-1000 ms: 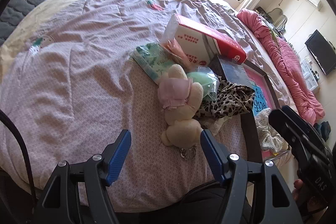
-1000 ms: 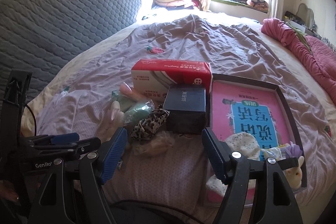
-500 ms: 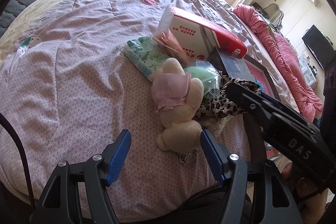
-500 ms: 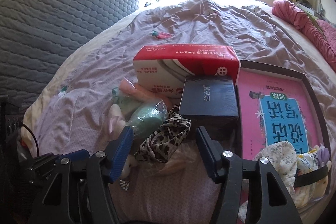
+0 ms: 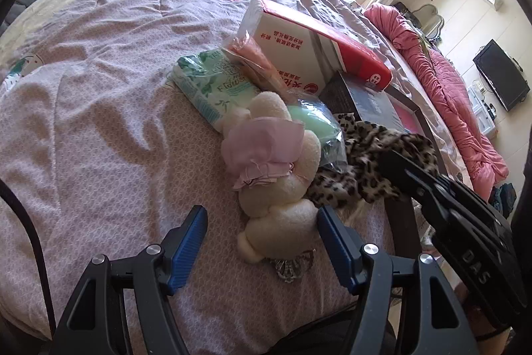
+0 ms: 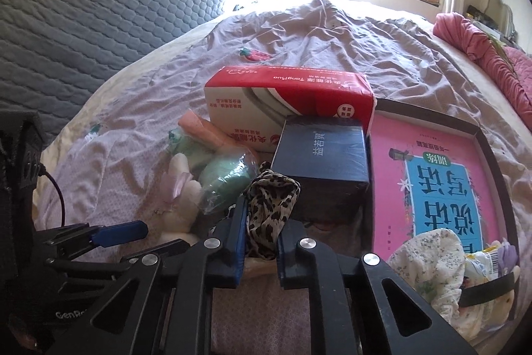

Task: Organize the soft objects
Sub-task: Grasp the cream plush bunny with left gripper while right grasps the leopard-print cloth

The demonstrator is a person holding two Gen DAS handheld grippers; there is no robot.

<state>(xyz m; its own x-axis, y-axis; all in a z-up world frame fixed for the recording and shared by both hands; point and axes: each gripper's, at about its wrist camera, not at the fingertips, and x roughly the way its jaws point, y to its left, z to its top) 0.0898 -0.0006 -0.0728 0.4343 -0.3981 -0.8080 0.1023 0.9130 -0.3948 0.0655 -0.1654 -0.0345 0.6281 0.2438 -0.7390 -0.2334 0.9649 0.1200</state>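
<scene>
The leopard-print fabric piece [image 6: 271, 205] sits at the lower centre of the right wrist view, pinched between the pressed-together blue pads of the right gripper [image 6: 261, 233], its free end flopping against the dark navy rectangular box [image 6: 321, 155]. In the left wrist view the same fabric [image 5: 365, 162] spreads at centre right, with the right gripper's black body lying over its lower right edge.

Just left of the fabric lies the cream plush toy with a pink fabric hat [image 5: 276, 175], its lower end between the spread blue pads of the left gripper [image 5: 261, 250], which grip nothing. Touching the toy's upper right is a mint-green soft item in clear plastic wrap [image 5: 319, 128]; above it lie a green-and-white tissue packet [image 5: 212, 85] and a red-and-white carton [image 5: 309, 45].

At the right of the right wrist view, a dark-framed tray with a pink printed base [image 6: 432, 155] holds a white floral cloth [image 6: 429, 258] in its lower corner. Everything rests on a lilac patterned quilt [image 5: 83, 122].
</scene>
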